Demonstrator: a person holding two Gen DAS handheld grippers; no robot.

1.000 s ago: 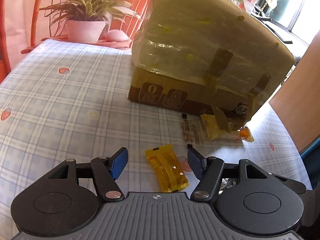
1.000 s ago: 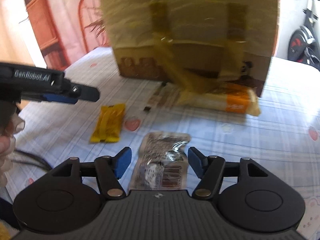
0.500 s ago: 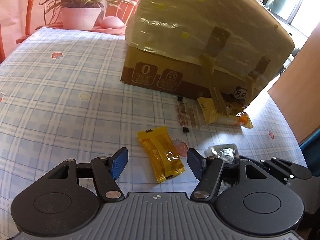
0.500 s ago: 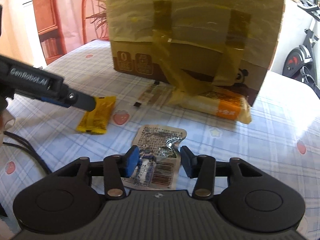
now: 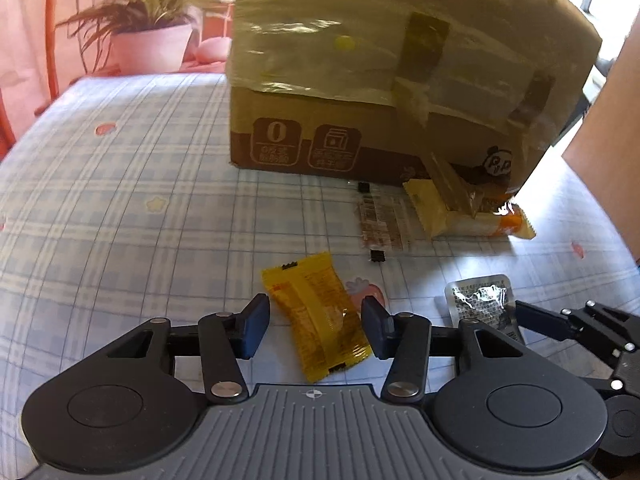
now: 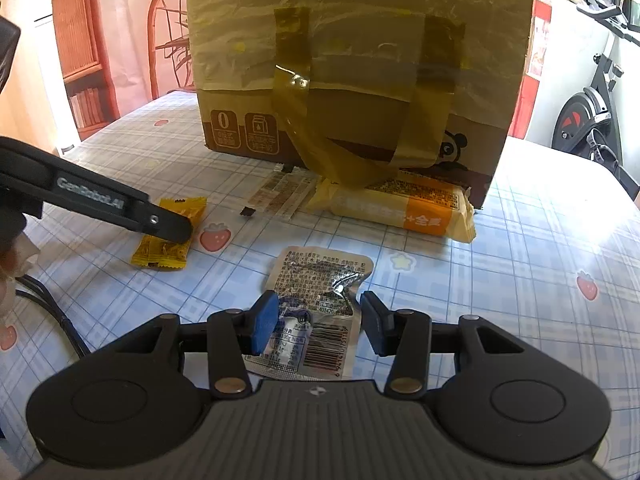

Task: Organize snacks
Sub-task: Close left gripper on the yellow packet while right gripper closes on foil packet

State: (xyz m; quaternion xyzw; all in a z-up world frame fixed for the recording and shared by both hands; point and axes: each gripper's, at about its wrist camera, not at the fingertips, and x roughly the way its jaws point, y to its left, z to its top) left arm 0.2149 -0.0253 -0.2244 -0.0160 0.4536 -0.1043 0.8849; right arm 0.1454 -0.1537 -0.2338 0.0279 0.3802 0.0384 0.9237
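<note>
A yellow snack packet lies on the checked tablecloth between the open fingers of my left gripper; it also shows in the right wrist view. A silver foil snack pouch lies between the fingers of my right gripper, which are open beside it; the pouch also shows in the left wrist view. A clear wrapped bar and a yellow-orange snack bag lie in front of the cardboard box.
The big cardboard box, covered in yellow film and tape, stands at the table's far side. A potted plant sits behind the table at left. An exercise bike stands off the table at right.
Both grippers have moved forward and lower over their packets. The left gripper's fingers have narrowed around the yellow packet; the right's narrowed at half a second ago and are wider now.
</note>
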